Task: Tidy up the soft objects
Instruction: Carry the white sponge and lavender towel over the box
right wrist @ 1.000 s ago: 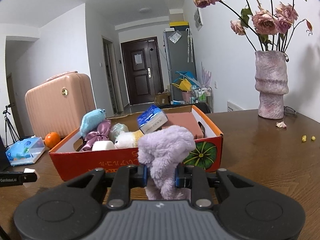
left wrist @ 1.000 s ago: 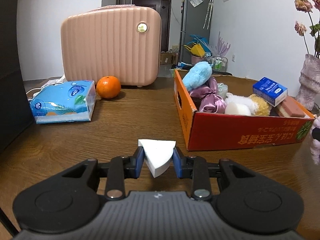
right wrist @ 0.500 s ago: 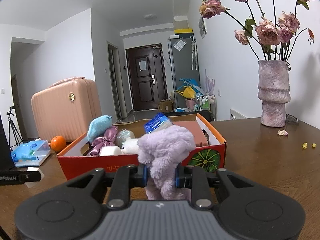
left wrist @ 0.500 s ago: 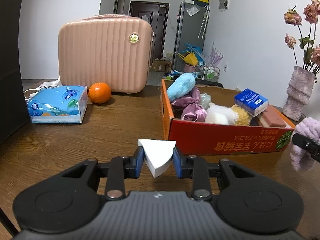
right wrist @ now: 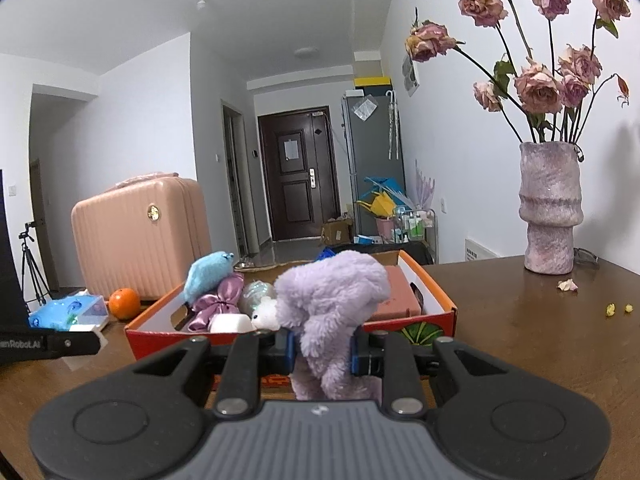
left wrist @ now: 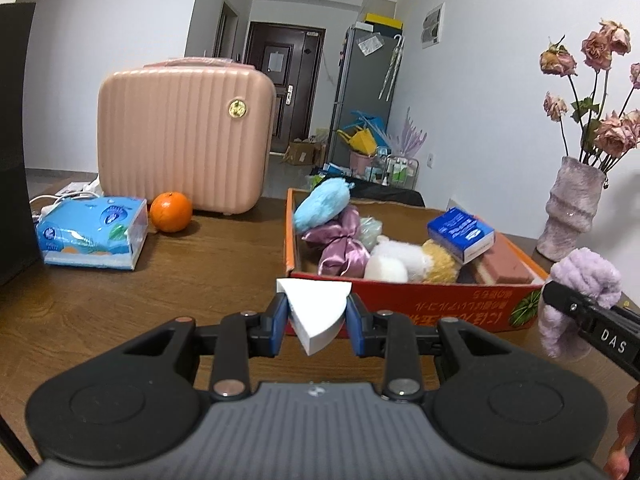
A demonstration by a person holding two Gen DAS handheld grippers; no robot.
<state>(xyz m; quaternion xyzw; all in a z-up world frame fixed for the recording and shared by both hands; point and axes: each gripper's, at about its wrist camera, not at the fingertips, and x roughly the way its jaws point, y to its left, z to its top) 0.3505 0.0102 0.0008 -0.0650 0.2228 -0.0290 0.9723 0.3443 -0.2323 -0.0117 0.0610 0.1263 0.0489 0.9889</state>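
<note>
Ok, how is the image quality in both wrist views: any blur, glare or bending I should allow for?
Left wrist view: sharp, even light, soft sheen on the table, door frames bowing at the edges, dark corners. Right wrist view: also sharp, purple plush crisp, vase leaning from fisheye, window glare on the table near it.

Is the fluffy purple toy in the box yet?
Not yet. The purple toy is pinched in the right gripper, in front of the box, outside its near wall.
</note>
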